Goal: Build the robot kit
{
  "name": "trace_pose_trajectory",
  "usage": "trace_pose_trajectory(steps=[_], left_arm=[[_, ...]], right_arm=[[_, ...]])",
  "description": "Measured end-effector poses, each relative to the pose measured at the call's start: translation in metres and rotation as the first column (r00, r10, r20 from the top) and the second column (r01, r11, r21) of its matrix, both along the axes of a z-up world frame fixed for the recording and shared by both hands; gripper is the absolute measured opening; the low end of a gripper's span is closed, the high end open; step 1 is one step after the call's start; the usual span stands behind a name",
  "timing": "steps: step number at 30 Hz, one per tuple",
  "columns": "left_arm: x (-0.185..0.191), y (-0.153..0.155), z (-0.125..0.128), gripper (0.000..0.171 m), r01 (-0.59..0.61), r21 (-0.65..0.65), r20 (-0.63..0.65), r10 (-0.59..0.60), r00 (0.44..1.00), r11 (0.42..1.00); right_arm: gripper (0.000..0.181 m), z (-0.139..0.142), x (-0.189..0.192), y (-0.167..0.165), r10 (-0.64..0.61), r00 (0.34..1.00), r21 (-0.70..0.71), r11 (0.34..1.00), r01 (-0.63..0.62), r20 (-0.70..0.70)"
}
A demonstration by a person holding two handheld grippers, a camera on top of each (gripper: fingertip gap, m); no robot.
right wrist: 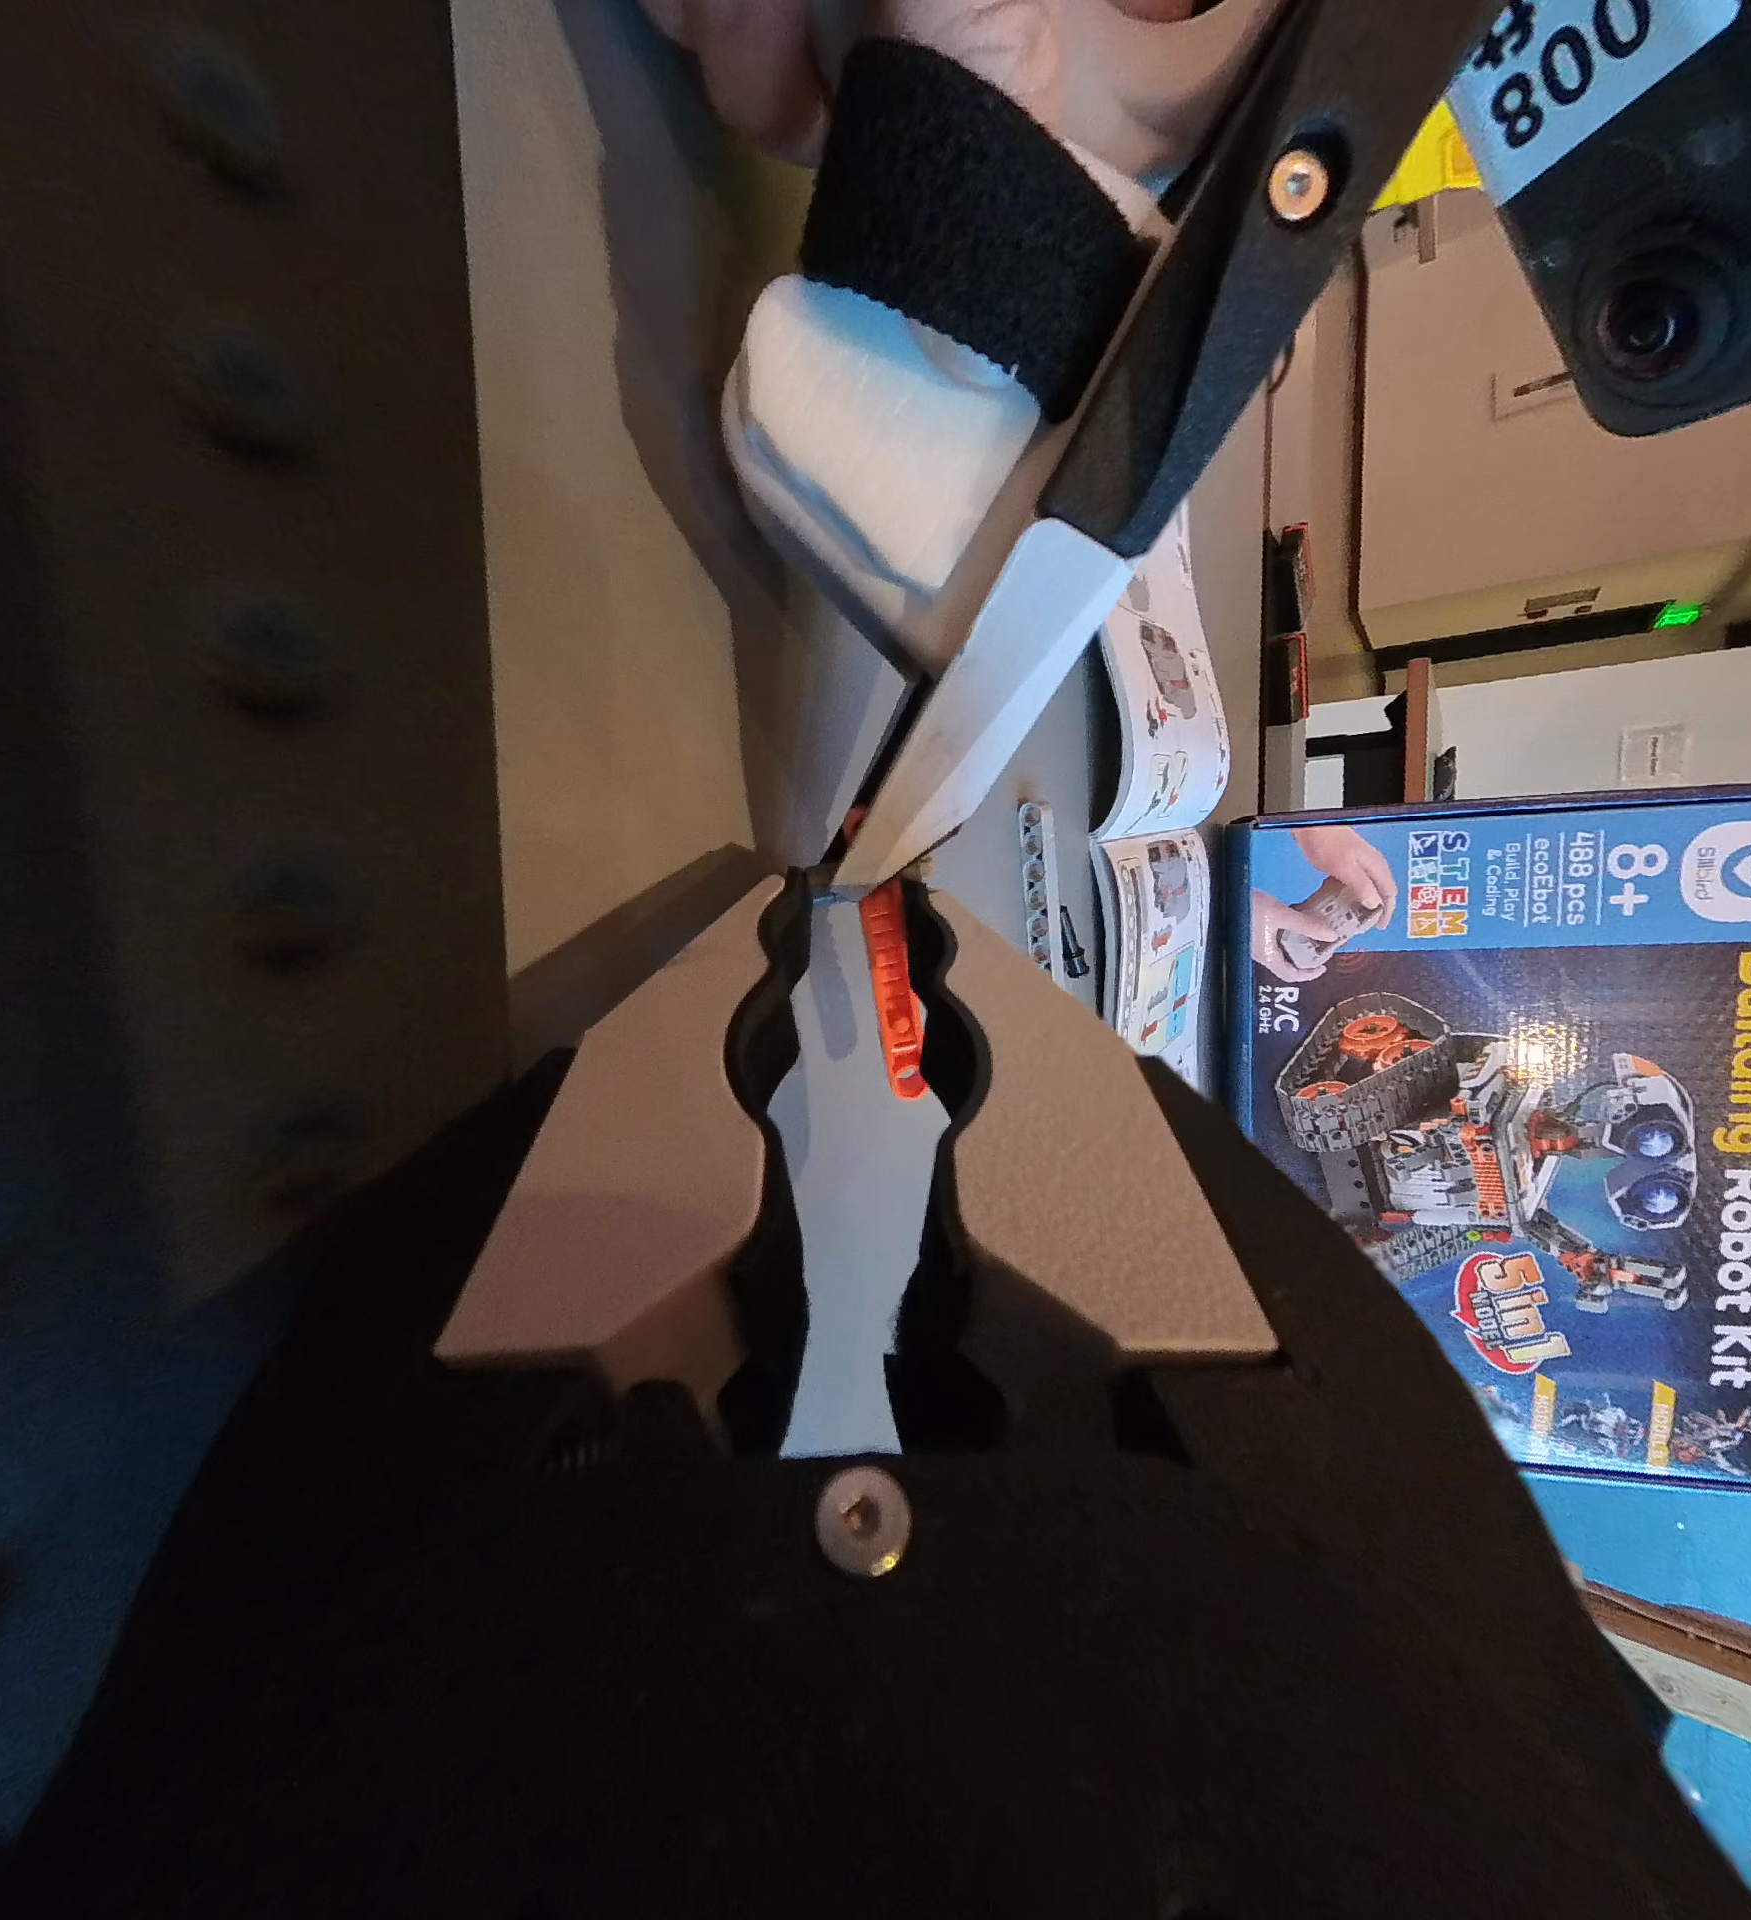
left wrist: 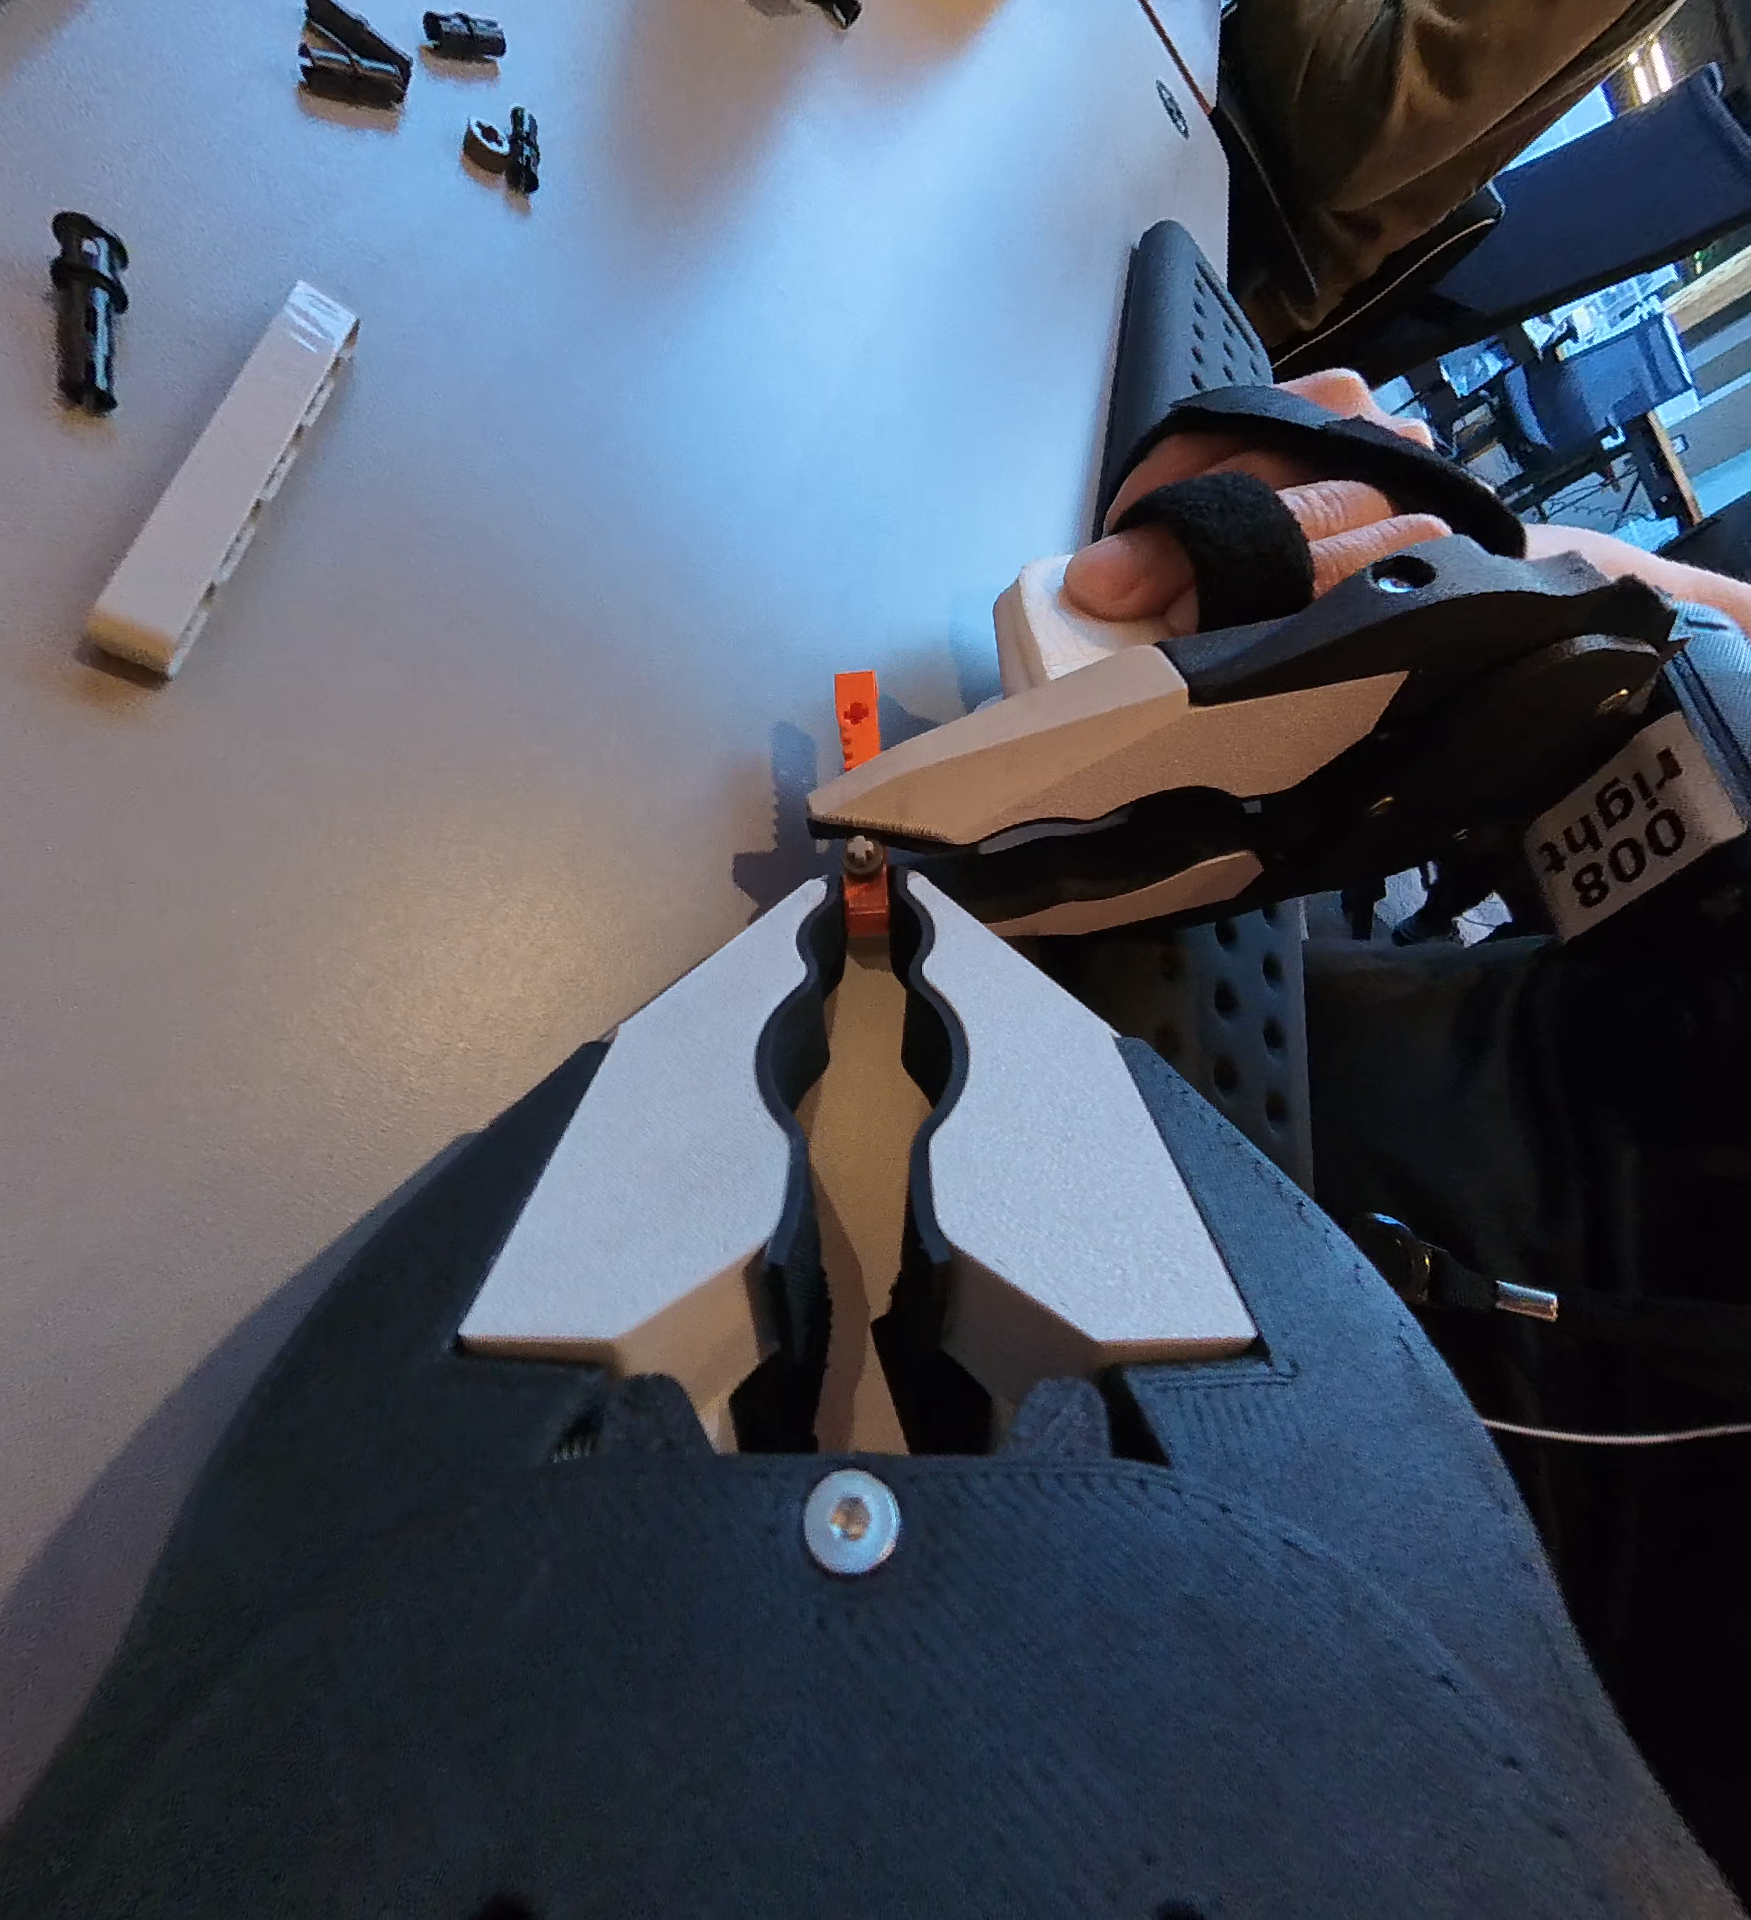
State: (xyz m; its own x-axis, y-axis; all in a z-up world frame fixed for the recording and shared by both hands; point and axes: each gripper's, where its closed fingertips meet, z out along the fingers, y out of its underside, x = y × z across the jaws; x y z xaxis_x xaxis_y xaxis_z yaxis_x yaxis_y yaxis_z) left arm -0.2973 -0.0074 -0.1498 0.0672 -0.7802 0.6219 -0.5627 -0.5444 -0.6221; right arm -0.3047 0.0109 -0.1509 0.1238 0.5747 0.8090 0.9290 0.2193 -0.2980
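Note:
My left gripper (left wrist: 863, 891) is shut on the lower end of a small orange holed beam (left wrist: 857, 727), which stands up from its tips above the table (left wrist: 538, 623). My right gripper (left wrist: 855, 844) comes in from the right and is shut on a small grey pin (left wrist: 863, 854), which it holds against the beam just above the left fingertips. In the right wrist view the right gripper (right wrist: 858, 888) has the orange beam (right wrist: 892, 997) just past its tips. The left gripper (right wrist: 845, 847) reaches down from above to meet it.
A white beam (left wrist: 227, 478) and several black pins (left wrist: 86, 312) lie on the table at the far left. A black perforated chair back (left wrist: 1203, 395) stands at the table's edge. A blue kit box (right wrist: 1525, 1143), an open booklet (right wrist: 1162, 727) and a grey holed beam (right wrist: 1035, 883) lie beyond.

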Motion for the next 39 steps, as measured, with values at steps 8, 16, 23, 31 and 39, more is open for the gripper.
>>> trace_pose_trajectory(steps=[8, 16, 23, 31, 39], left_arm=[[0.000, 0.001, 0.000, 0.005, -0.017, 0.018, 0.015, 0.017, 1.000, 1.000], [-0.004, -0.001, 0.012, 0.010, -0.035, -0.059, 0.091, 0.040, 0.995, 0.998], [-0.007, 0.003, 0.010, 0.005, -0.061, 0.027, 0.080, 0.059, 0.995, 0.998], [-0.005, 0.008, 0.008, 0.004, -0.079, 0.060, 0.065, 0.075, 0.995, 0.995], [-0.004, 0.010, 0.005, 0.004, -0.077, -0.010, 0.054, 0.077, 0.996, 0.997]], right_arm=[[0.016, -0.001, 0.001, 0.000, -0.011, 1.000, -0.010, 1.000, 0.011, 0.003], [0.016, 0.006, -0.003, 0.000, 0.029, 1.000, 0.058, 0.998, -0.029, 0.004], [0.017, 0.007, -0.001, 0.002, 0.011, 1.000, 0.057, 0.998, -0.011, -0.003], [0.017, 0.001, 0.002, 0.004, -0.015, 1.000, 0.021, 1.000, 0.015, -0.002], [0.017, -0.003, 0.003, 0.005, -0.044, 0.998, -0.045, 0.998, 0.043, -0.036]])
